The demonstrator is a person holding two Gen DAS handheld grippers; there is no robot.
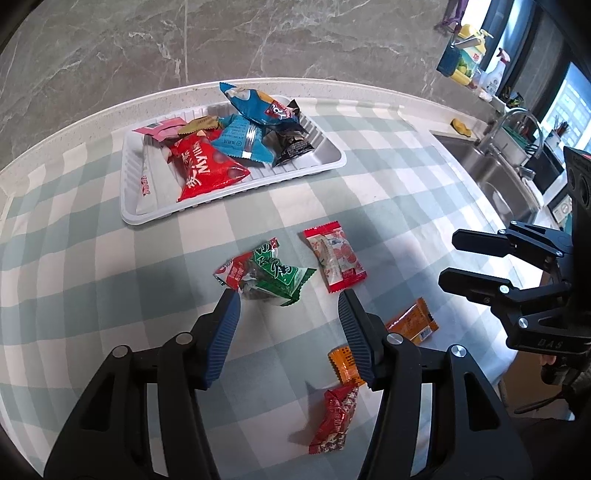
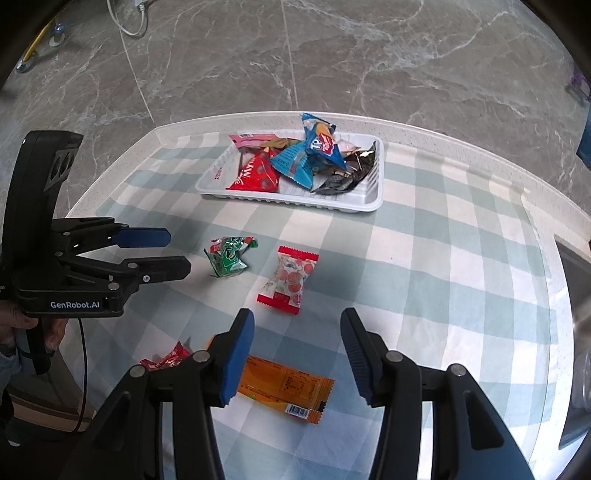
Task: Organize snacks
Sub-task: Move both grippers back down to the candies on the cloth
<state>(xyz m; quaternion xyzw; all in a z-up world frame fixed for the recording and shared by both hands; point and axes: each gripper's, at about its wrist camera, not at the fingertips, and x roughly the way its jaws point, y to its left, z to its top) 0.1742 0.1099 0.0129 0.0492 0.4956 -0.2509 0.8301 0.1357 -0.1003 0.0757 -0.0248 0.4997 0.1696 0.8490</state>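
On checked blue-white tablecloth [image 1: 110,258], loose snacks lie short of white ribbed plastic tray [image 1: 328,162], already part-filled w/ packets. Left gripper [image 1: 290,299] spread wide, empty, nearest crumpled green-red wrapper [image 1: 273,273], prob. next pick. Right gripper [image 2: 295,325] also agape, empty, over orange flat packet [image 2: 288,391].

- A checked cloth [image 1: 388,192] in pale green and white covers the counter.
- Grey marble-look wall tiles [image 1: 258,40] rise behind the counter.
- A steel sink [image 1: 506,192] sits at the counter's far right, with a curved tap [image 1: 517,118] over it.
- A white spray bottle [image 1: 496,72] and a yellow-green bottle [image 1: 467,55] stand by the window.
- A yellow sponge [image 1: 461,126] lies near the sink.
- A white cable [image 2: 129,22] hangs on the wall.
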